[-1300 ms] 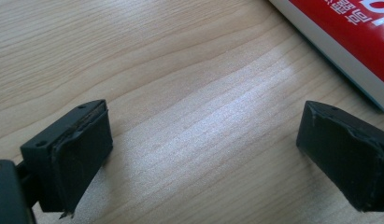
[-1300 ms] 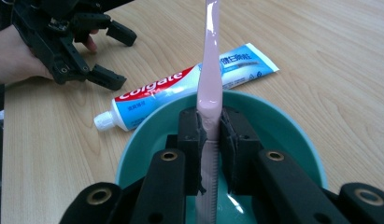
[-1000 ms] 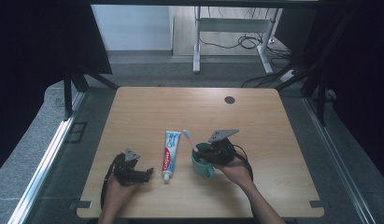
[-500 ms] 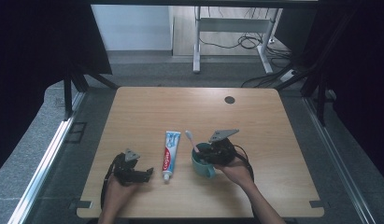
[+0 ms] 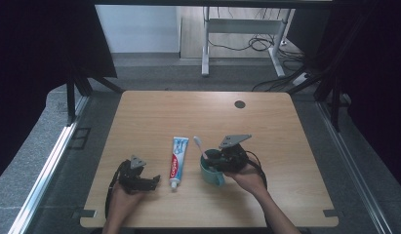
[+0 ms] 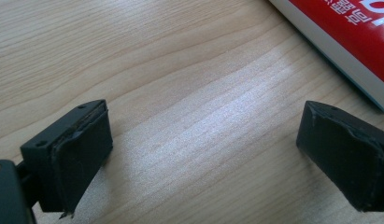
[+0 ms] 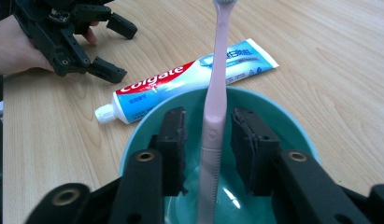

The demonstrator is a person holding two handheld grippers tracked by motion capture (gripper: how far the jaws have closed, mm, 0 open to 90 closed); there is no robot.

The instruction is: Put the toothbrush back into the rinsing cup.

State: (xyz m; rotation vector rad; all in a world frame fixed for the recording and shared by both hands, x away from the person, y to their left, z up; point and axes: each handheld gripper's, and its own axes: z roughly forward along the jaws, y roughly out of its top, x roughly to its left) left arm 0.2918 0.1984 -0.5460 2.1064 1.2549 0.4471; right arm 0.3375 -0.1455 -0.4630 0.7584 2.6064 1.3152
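Toothbrush [image 7: 216, 93], a slim pale pink plastic stick with a ribbed grip low on its handle, stands between the two black rubber-faced pads [image 7: 174, 148] of the right tongs [image 7: 209, 150]. Small gaps show on both sides of the handle, so the pads are not pressing on it; the jaws have just been opening and the brush is released, its foot down in the cup [image 7: 269, 114]. The cup is round, smooth and glossy teal, with a handle on its near side in the high view [image 5: 211, 173], and the right tongs [image 5: 218, 161] reach down into its mouth, the bristled head [image 5: 197, 142] leaning up and away past the rim.

Beyond the cup, just beside it, lies a flat soft toothpaste tube [image 7: 189, 81], shiny blue and white with a red band and a small white ridged cap [image 7: 104, 113], the cap end pointing towards the person in the high view [image 5: 178, 162].

The left tongs [image 6: 203, 158] rest low over the pale, fine-grained wooden table [image 6: 180, 70], their blocky matt pads spread wide with only bare wood between them; the tube's red and white edge [image 6: 348, 42] lies just past the right-hand pad. A hand [image 5: 121, 199] holds them near the table's front edge [image 5: 140, 180]
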